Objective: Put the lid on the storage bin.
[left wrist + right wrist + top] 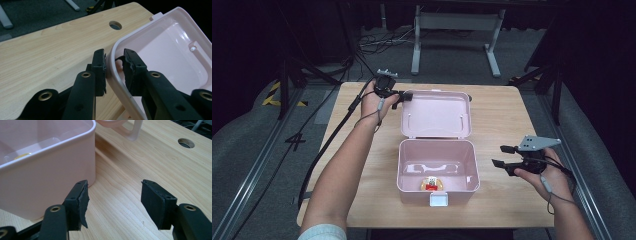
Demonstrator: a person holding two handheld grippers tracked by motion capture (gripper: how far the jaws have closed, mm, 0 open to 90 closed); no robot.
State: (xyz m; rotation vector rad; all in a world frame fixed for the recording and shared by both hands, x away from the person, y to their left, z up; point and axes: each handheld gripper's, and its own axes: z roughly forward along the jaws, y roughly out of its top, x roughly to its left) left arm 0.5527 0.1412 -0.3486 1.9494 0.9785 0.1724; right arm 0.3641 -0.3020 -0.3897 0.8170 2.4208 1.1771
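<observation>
A pink plastic box (pixel 409 160) stands open in the middle of the wooden table, its lid (pixel 436 114) laid back flat behind it. A small yellow, red and white item (pixel 430 184) lies on the box floor near the front wall. My left gripper (pixel 404 96) is at the lid's far left corner. In the left gripper view its jaws (pixel 114 56) straddle the lid's rim (pixel 112 70) and are shut on it, one pad outside and one inside. My right gripper (pixel 504 156) is open and empty just right of the box; the box wall (pixel 45 177) stands beside its left jaw.
A white latch (pixel 438 199) sticks out from the box's front wall. A pink handle (pixel 130 132) juts out past the box corner. The table (pixel 502 115) has a round hole (pixel 186 143) in its top. Cables and a desk frame (pixel 457 30) lie on the floor beyond.
</observation>
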